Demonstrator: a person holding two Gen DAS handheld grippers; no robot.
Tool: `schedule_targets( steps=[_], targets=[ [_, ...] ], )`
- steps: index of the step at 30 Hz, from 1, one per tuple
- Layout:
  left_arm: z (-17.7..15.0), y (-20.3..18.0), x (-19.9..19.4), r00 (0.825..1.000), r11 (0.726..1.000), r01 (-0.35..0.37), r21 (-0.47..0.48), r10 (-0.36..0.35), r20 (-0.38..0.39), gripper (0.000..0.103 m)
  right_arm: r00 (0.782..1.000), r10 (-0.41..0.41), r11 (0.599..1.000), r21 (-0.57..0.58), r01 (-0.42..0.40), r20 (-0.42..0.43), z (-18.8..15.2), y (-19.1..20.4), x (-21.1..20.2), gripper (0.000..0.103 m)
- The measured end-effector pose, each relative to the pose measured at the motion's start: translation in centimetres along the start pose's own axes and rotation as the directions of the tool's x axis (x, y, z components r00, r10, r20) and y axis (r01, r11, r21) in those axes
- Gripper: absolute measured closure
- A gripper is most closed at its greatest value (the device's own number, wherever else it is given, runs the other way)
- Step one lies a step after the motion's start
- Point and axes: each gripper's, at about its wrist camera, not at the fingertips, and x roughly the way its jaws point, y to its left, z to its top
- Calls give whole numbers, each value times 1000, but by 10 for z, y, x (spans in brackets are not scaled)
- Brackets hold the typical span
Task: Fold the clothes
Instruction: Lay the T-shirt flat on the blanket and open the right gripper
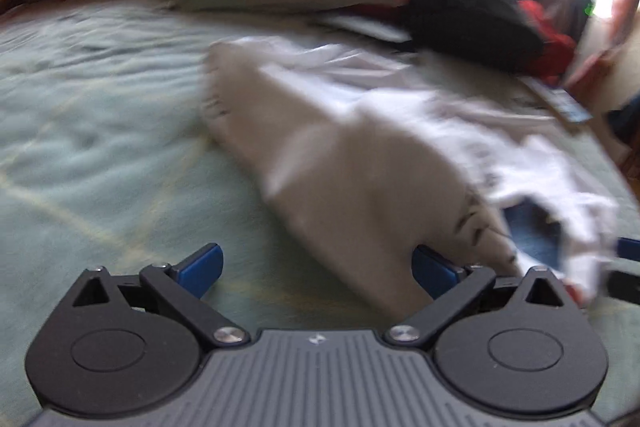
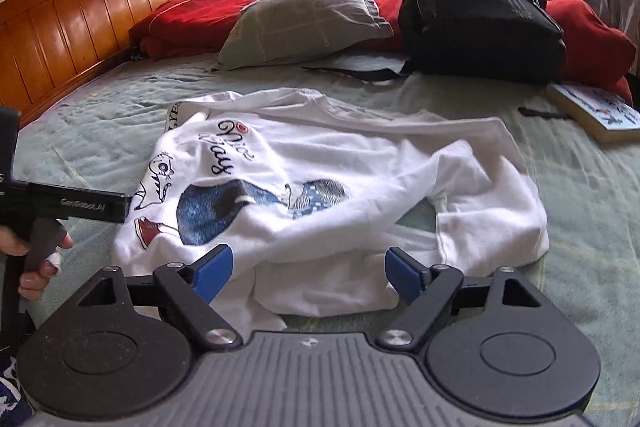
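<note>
A white T-shirt (image 2: 320, 171) with a blue printed figure and dark lettering lies crumpled on the green bedsheet (image 2: 100, 115), partly folded over itself. My right gripper (image 2: 309, 273) stands open at the shirt's near edge, and the fabric lies between the blue pads (image 2: 214, 271) without being pinched. In the blurred left wrist view the same shirt (image 1: 352, 163) runs diagonally. My left gripper (image 1: 318, 271) is open at its near left end, with the right pad (image 1: 434, 271) against a fold. A hand (image 2: 36, 255) holds the left gripper's black housing (image 2: 80, 205) at the shirt's left side.
At the head of the bed are a grey pillow (image 2: 308, 11), a black backpack (image 2: 476, 11) and red bedding (image 2: 192, 19). Behind them stands a wooden headboard (image 2: 80, 15). A book (image 2: 600, 111) lies at the right edge. The bedsheet (image 1: 100, 131) stretches left of the shirt.
</note>
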Motion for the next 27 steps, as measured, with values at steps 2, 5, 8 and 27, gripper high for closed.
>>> schedule_targets(
  steps=[2,5,8,27],
  targets=[
    [-3,6,1,1000,1000,-5,-17,5,1,3,1000,-8,1000,-2,7,-4,-2,-1,1,16],
    [-2,10,-2,998,997,68,-43,-68,12,3,1000,-10,1000,12,10,-6,-2,-5,3,16],
    [-4,11,-2,985,982,175,-68,-174,18,3,1000,-3,1000,22,3,-4,-1,-6,4,16],
    [1,-28,21,1000,999,15,38,-15,21,0,1000,19,1000,-4,-19,3,0,4,7,16]
  ],
)
